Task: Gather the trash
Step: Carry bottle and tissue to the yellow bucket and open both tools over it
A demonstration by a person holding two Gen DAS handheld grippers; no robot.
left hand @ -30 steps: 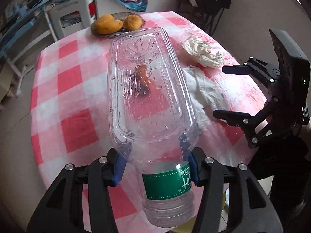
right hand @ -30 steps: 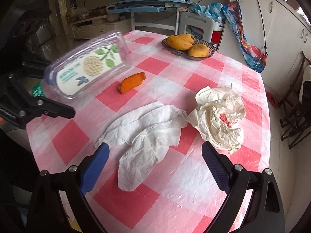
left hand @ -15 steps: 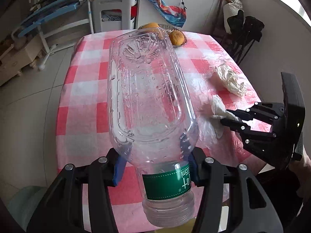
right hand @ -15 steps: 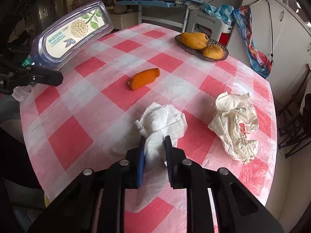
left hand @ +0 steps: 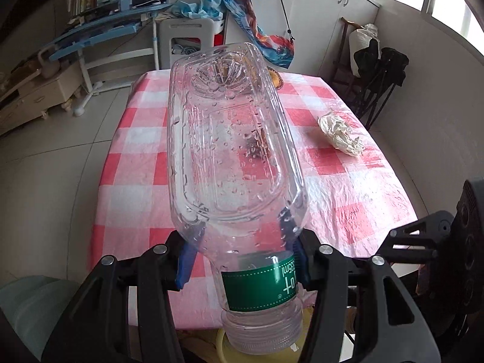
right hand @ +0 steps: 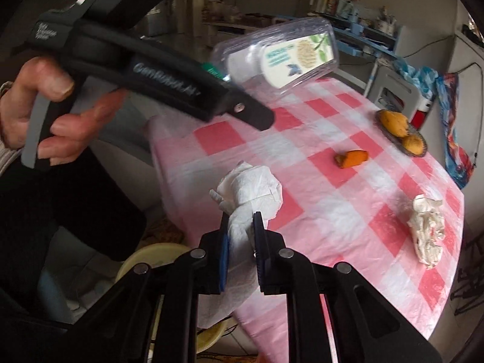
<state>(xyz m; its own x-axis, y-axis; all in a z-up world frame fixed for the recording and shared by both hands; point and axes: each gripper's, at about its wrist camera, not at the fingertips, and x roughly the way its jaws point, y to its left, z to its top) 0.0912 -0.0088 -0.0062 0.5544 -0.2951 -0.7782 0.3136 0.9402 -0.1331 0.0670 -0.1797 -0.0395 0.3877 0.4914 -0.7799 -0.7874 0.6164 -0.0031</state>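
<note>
My left gripper [left hand: 242,242] is shut on an empty clear plastic bottle [left hand: 230,157] with a green neck band, held in the air over the near edge of the red-and-white checked table [left hand: 348,199]. In the right wrist view the same bottle [right hand: 281,57] juts out past the left gripper's black body, which a person's hand [right hand: 42,112] holds. My right gripper [right hand: 240,220] is shut on a white paper towel [right hand: 251,187], lifted off the table near its front edge. A crumpled paper wad [right hand: 428,227] and an orange peel [right hand: 351,158] lie on the cloth.
A dish of yellow fruit [right hand: 400,130] sits at the far side of the table. A yellow bin [right hand: 145,260] stands on the floor below the table's near edge. Shelves, a white stool [left hand: 187,42] and folded chairs [left hand: 378,78] surround the table.
My right gripper closed on the paper towel and pulled it back off the table toward the near edge. The left gripper drew back and rolled with the bottle still in it.
</note>
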